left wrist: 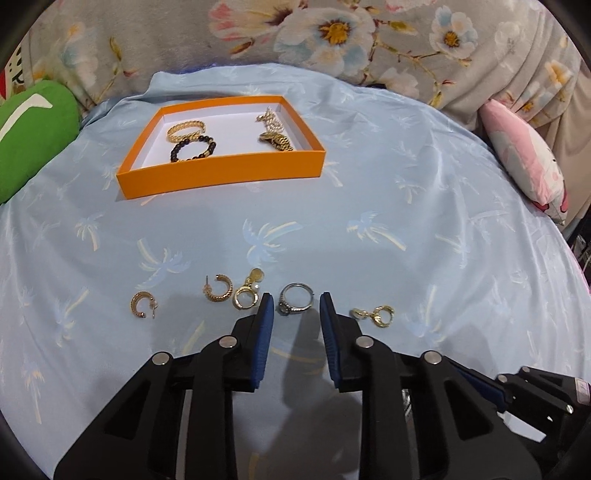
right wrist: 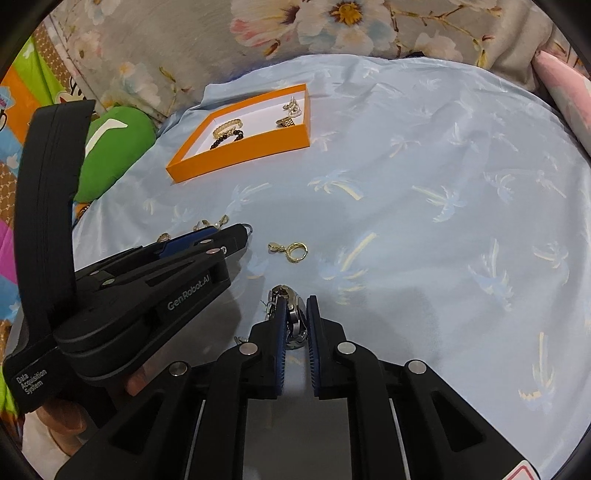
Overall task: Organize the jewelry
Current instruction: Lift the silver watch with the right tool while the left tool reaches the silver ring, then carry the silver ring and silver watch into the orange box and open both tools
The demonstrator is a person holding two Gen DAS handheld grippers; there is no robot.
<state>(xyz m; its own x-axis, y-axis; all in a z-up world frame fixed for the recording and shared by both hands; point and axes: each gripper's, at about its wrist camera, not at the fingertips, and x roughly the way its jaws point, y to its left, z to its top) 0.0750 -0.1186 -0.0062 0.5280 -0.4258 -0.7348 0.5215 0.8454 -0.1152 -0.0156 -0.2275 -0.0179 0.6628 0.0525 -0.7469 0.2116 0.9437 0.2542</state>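
An orange tray (left wrist: 221,173) sits at the back on the blue cloth and holds a gold bracelet (left wrist: 185,130), a black bead bracelet (left wrist: 192,148) and gold chains (left wrist: 274,129). My left gripper (left wrist: 296,308) is open, its fingertips on either side of a silver ring (left wrist: 295,298) on the cloth. Gold hoop earrings (left wrist: 218,288) lie to its left and a gold charm earring (left wrist: 375,314) to its right. My right gripper (right wrist: 295,314) is shut on a silver watch (right wrist: 291,314) low over the cloth. The tray also shows in the right wrist view (right wrist: 240,155).
A green cushion (left wrist: 33,136) lies at the left and a pink cushion (left wrist: 528,166) at the right. A floral fabric (left wrist: 332,33) rises behind the cloth. In the right wrist view the left gripper body (right wrist: 147,288) is close on the left, and a gold charm earring (right wrist: 290,251) lies ahead.
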